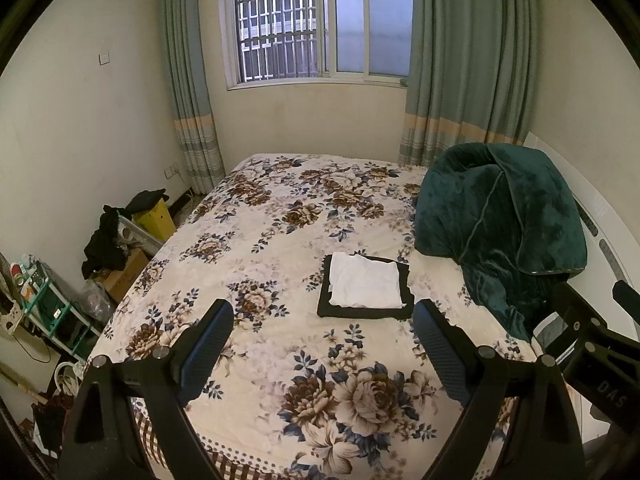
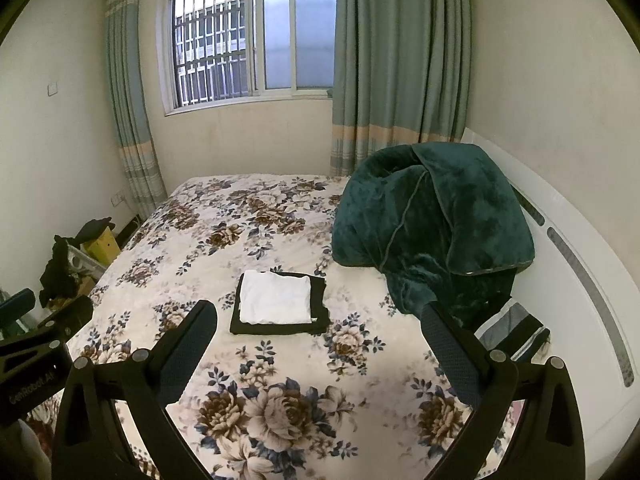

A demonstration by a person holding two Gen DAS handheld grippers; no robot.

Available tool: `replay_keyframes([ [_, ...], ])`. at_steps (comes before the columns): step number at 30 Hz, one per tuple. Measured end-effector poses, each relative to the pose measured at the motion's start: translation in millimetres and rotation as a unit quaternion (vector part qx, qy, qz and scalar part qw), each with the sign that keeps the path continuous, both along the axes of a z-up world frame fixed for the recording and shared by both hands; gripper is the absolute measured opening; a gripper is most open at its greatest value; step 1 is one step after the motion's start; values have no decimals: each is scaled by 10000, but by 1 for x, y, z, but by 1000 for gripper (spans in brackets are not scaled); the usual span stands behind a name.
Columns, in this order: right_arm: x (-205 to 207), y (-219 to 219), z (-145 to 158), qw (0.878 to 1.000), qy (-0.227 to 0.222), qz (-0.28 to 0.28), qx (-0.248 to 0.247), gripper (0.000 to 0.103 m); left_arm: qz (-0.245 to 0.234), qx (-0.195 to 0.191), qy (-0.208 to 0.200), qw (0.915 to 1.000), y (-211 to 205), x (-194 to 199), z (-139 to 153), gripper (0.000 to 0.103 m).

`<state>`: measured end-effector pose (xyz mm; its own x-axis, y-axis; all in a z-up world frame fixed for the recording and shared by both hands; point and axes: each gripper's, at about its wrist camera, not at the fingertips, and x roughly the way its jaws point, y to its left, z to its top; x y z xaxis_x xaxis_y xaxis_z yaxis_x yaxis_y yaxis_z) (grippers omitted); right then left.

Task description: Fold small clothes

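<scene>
A bedroom in a private home: a wide bed under a cream floral-print quilt (image 1: 280, 264) fills the room beneath a white-framed barred window (image 1: 320, 20) hung with long grey-green striped curtains (image 2: 400, 60). A crumpled dark green velvet blanket (image 2: 432, 220) lies against the white headboard (image 2: 580, 260), while a yellow cardboard box (image 1: 156, 218) and dark clothes crowd the floor beside the wall.

Left gripper (image 1: 322, 322): two black arms ending in dark fingers (image 1: 208, 344) with a fine dotted grip texture and a bluish sheen; round silver pivot screws sit along the linkages. Right gripper (image 2: 320, 326): matching black frame, textured fingers (image 2: 188, 344) and silver screws. White lettering marks each gripper's black body where it shows in the other's view: "DAS" and "GenRobot.AI".
</scene>
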<state>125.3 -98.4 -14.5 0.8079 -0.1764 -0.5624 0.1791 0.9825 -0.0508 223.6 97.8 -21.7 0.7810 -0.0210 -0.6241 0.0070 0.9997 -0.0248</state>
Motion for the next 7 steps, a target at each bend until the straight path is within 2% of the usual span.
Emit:
replay_keyframes([
  [7, -1, 0, 0, 10000, -11, -8, 0, 103, 0, 42, -17, 10000, 2, -6, 0, 92],
])
